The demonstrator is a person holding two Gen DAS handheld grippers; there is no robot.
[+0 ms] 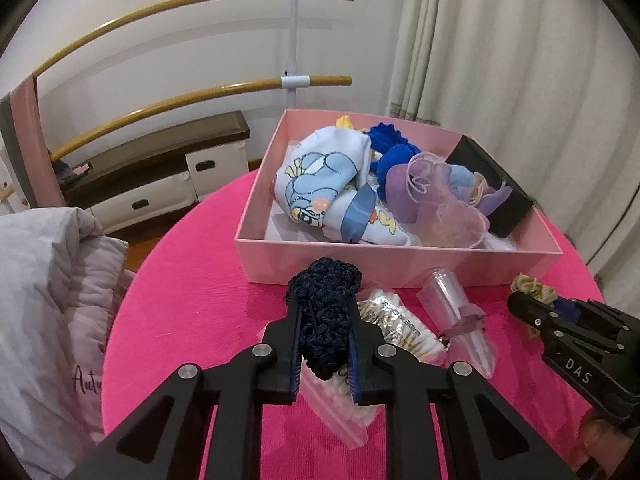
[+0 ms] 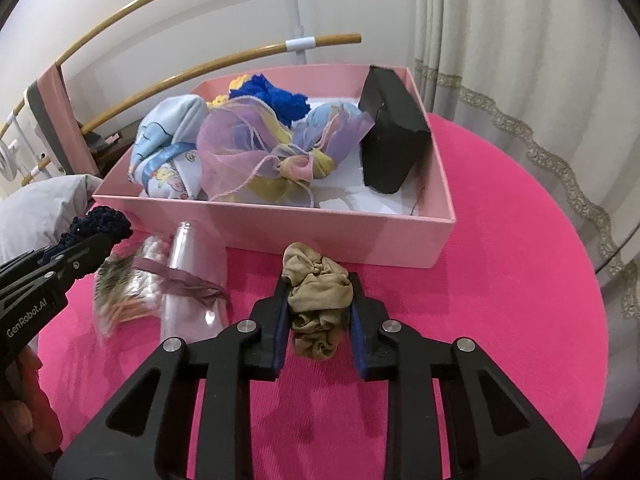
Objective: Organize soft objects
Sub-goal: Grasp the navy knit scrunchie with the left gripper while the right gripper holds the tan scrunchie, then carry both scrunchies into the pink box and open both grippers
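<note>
Pink box (image 1: 400, 260) is sitting ahead, already holding soft things. Just before its near wall I am clamping the left gripper (image 1: 324, 344) on a navy scrunchie (image 1: 324, 312) and the right gripper (image 2: 320, 320) on a beige scrunchie (image 2: 316, 300) (both light, squashy, gripped mid-bunch so they are not slipping).

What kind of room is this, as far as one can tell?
Probably a bedroom at home: a curved bed rail, grey bedding and long curtains surround the pink round table.
</note>
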